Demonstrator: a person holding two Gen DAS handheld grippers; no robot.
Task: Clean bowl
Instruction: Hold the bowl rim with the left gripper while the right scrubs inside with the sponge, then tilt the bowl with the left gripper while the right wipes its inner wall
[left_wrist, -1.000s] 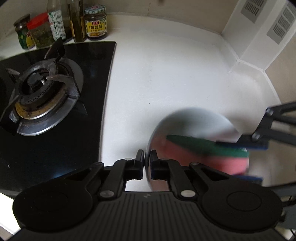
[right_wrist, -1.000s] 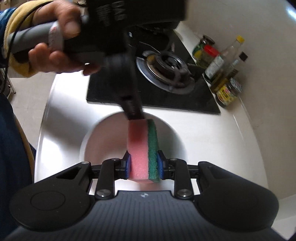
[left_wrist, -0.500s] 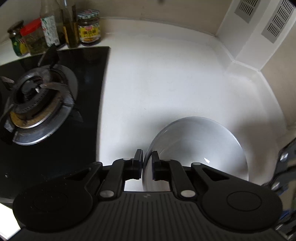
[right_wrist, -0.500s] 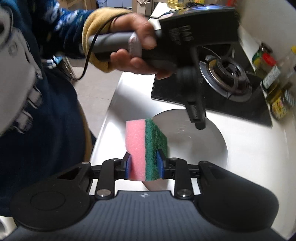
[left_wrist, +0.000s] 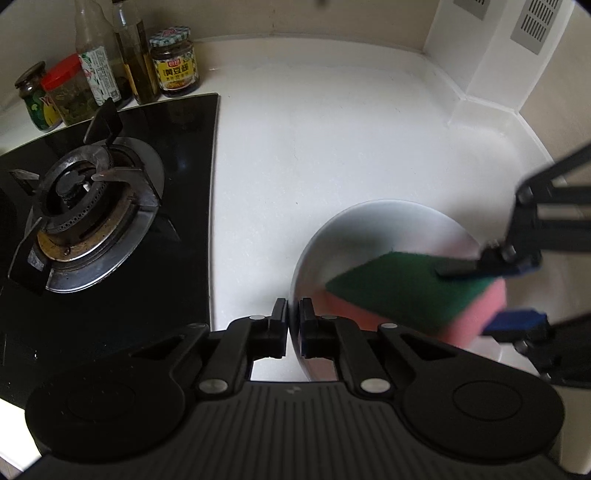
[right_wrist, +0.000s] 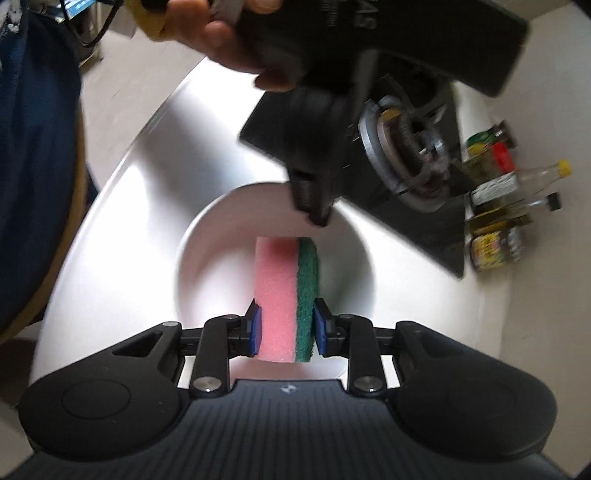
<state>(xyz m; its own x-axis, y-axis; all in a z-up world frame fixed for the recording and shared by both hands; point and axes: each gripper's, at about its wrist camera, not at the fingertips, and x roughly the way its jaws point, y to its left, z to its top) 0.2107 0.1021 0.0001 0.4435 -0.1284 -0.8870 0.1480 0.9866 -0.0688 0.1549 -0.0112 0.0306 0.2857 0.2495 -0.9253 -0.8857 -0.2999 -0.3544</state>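
I am mid-scrub: my left gripper (left_wrist: 293, 321) pinches the near rim of the round white ceramic bowl (left_wrist: 373, 225), which sits on the white table (left_wrist: 332, 147) just beside the black glass hob (left_wrist: 184, 177); its jaws have just been closing on that rim. My right gripper (right_wrist: 286, 328) clamps the pink-and-green sponge (right_wrist: 286, 291) (green scourer side right), reaching into the bowl. Next, I judge, press down and sweep round the wall while the rim grip stays firm.

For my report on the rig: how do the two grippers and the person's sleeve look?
Both the left gripper and the right gripper are matte black with ribbed bodies, round side discs and silver screws. The right one has blue pads. The sleeve is dark blue with a yellow cuff.
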